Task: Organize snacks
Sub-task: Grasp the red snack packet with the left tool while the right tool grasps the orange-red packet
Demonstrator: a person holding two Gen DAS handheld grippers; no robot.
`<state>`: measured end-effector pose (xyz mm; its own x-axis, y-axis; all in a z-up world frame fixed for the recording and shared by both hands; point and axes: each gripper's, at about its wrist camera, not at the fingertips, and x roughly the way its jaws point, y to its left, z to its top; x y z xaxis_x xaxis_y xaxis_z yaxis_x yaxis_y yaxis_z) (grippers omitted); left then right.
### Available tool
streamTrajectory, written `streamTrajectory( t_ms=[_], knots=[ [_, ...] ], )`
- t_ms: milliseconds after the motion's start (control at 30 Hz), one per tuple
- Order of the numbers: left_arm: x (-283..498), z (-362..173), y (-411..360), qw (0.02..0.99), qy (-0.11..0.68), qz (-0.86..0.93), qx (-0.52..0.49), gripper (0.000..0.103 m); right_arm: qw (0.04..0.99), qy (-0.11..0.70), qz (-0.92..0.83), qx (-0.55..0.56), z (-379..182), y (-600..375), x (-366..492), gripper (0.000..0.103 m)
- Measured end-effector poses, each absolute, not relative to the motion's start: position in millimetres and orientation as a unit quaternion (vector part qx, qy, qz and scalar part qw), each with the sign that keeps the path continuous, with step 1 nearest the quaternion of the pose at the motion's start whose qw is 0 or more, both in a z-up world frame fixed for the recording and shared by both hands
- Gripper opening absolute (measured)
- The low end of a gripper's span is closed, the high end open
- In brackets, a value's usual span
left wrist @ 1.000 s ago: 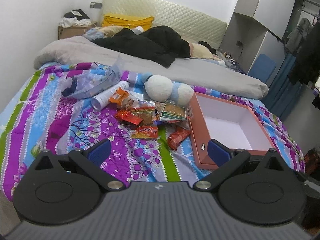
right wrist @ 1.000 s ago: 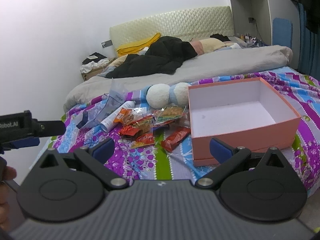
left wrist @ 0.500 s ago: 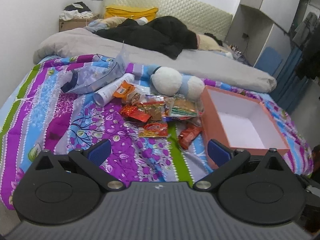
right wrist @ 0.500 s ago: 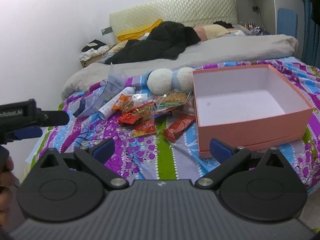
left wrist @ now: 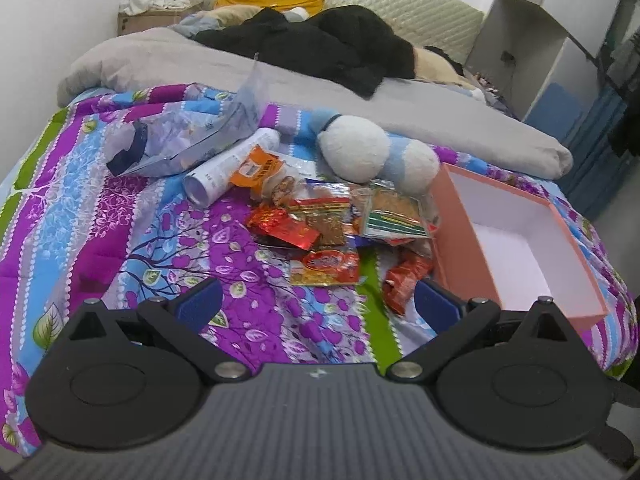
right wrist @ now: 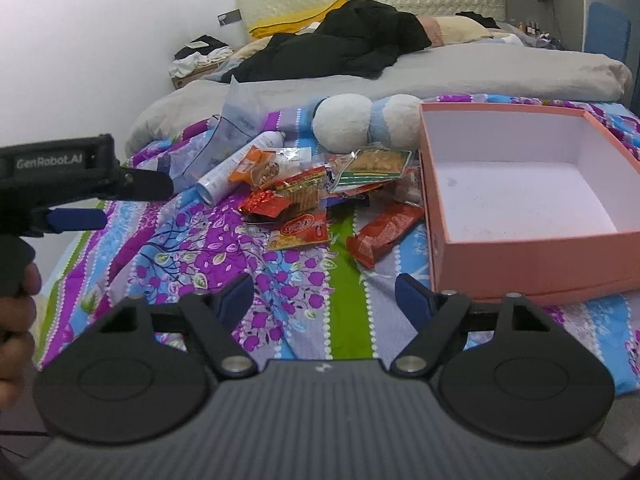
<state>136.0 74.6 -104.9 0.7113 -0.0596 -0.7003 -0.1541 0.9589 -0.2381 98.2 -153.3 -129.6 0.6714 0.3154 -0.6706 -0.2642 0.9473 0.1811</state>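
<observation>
Hovering above the foot of a bed, both of my grippers point down at a heap of snack packets [left wrist: 340,224] on a purple, blue and green striped quilt [left wrist: 132,240]. My left gripper [left wrist: 318,306] has its jaws spread wide with nothing between them. My right gripper [right wrist: 324,294] is narrowing its jaws, with only quilt showing in the gap. The packets lie just left of an open pink box [right wrist: 532,256], whose white inside holds nothing. A red wrapper [right wrist: 384,232] sits nearest the box wall, almost touching it, and a red-and-yellow packet [right wrist: 300,230] lies beside it toward the middle of the quilt. Behind the heap rest a white-and-blue plush toy [left wrist: 376,152], a white tube [left wrist: 228,168] on its side and a clear plastic pouch [left wrist: 192,136]. From the right camera I see the left gripper from the side, held in a person's hand [right wrist: 16,320] at the frame's left edge.
</observation>
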Motion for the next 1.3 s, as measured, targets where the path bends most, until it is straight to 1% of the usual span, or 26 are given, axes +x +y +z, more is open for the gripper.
streamTrajectory(
  t_ms=[333, 400, 533, 567, 600, 733, 800, 933, 1000, 1133, 1200, 1300],
  knots=[
    [175, -142, 109, 0.896, 0.394, 0.035, -0.203, 0.101, 0.91, 0.371, 0.187, 0.014, -148, -121, 140, 0.08],
    [185, -151, 116, 0.891, 0.397, 0.037, -0.219, 0.097, 0.908, 0.374, 0.19, 0.014, -152, -117, 150, 0.079],
    [204, -169, 128, 0.881, 0.403, 0.035, -0.247, 0.093, 0.908, 0.38, 0.175, -0.009, -165, -106, 173, 0.079],
    [210, -174, 130, 0.879, 0.405, 0.035, -0.25, 0.091, 0.907, 0.384, 0.173, -0.013, -169, -104, 179, 0.075],
    [217, -179, 131, 0.878, 0.407, 0.033, -0.251, 0.088, 0.906, 0.388, 0.168, -0.017, -174, -102, 185, 0.073],
    [246, -196, 131, 0.878, 0.417, 0.021, -0.236, 0.087, 0.899, 0.41, 0.147, -0.033, -195, -97, 209, 0.072],
    [261, -204, 129, 0.875, 0.426, 0.012, -0.229, 0.085, 0.899, 0.415, 0.134, -0.045, -204, -95, 218, 0.072],
    [284, -222, 129, 0.869, 0.434, 0.003, -0.238, 0.084, 0.891, 0.436, 0.117, -0.049, -221, -94, 234, 0.072],
    [295, -235, 131, 0.857, 0.444, 0.003, -0.263, 0.073, 0.89, 0.439, 0.108, -0.053, -227, -93, 238, 0.072],
    [308, -257, 136, 0.832, 0.457, 0.008, -0.314, 0.067, 0.885, 0.453, 0.092, -0.049, -238, -91, 247, 0.072],
    [312, -267, 139, 0.82, 0.461, 0.013, -0.339, 0.062, 0.885, 0.456, 0.082, -0.049, -242, -90, 250, 0.072],
    [315, -281, 144, 0.803, 0.461, 0.022, -0.376, 0.058, 0.882, 0.464, 0.069, -0.043, -249, -89, 257, 0.072]
  ],
)
